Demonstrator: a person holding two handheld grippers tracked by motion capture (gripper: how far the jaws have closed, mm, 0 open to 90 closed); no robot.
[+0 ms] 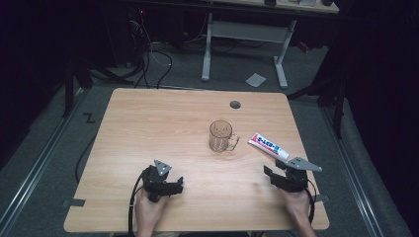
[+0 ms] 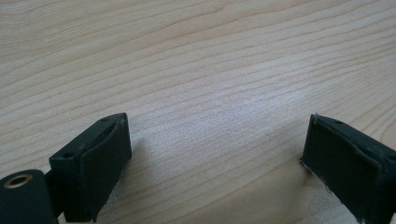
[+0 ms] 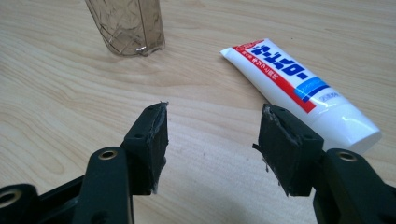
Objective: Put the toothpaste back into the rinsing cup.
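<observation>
A clear glass mug [image 1: 222, 136] with a handle stands upright near the middle of the wooden table [image 1: 148, 128]. A white toothpaste tube [image 1: 268, 145] with red and blue print lies flat to its right. My right gripper [image 1: 273, 170] is open just short of the tube's cap end, with nothing between its jaws. In the right gripper view the tube [image 3: 299, 88] lies ahead and to the right of the gripper [image 3: 212, 140], and the mug's base [image 3: 128, 25] is at the upper left. My left gripper [image 1: 180, 184] rests low at the front left, open over bare wood [image 2: 219, 140].
A round grey cable hole [image 1: 235, 104] sits near the table's far edge. Beyond the table stand a white desk frame [image 1: 244, 32], loose cables [image 1: 153, 59] and a paper scrap [image 1: 255, 79] on the grey floor. A black cable [image 1: 132, 202] trails from the left gripper.
</observation>
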